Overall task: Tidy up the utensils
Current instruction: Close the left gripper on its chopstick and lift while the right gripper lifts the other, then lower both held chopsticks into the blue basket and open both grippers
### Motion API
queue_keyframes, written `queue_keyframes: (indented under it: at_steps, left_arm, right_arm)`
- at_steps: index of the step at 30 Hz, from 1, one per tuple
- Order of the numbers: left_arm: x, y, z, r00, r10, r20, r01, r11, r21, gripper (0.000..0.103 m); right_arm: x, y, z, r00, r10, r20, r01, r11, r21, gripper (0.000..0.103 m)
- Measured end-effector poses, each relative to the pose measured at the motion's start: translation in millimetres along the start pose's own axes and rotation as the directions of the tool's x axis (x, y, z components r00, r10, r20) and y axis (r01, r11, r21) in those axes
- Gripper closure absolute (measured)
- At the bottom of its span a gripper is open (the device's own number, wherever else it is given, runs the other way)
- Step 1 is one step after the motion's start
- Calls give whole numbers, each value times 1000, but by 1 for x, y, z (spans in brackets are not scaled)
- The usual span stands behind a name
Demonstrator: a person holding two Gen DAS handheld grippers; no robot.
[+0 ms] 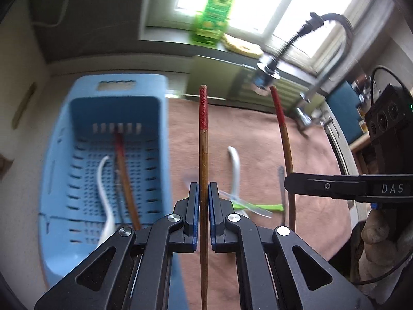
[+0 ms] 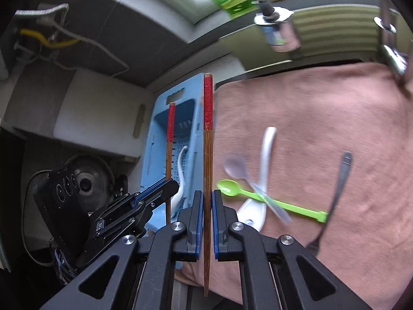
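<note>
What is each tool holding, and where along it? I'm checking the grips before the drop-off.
Left tool: a red-tipped chopstick, gripped around mid-shaft. Right tool: another red-tipped chopstick, likewise on its bare wooden shaft.

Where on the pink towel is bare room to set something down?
Free: the far half of the towel, toward the faucet, and the strip beside the blue basket. Crowded: the near middle, where the white spoon, green spoon and fork lie.

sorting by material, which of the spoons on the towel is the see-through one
The clear plastic spoon, lying crossed over the green spoon and the white soup spoon. Those two are opaque.
</note>
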State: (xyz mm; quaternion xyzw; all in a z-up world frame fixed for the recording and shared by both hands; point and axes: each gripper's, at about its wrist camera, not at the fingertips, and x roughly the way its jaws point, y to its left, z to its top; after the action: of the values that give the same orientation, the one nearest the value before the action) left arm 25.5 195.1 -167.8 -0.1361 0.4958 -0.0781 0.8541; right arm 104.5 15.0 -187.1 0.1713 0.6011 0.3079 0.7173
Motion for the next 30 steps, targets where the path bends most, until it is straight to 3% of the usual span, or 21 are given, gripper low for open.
queue_keyframes:
  at_steps: [12, 30]
  left_arm:
    - [-3, 70, 5, 998, 63, 27, -59, 990, -130, 97]
    - [22, 104, 18, 993, 116, -37, -120, 979, -162, 96]
  right_arm:
    - [82, 63, 18, 996, -38, -77, 31, 996, -85, 97]
    - [145, 65, 39, 983, -111, -148, 99, 991, -86, 94]
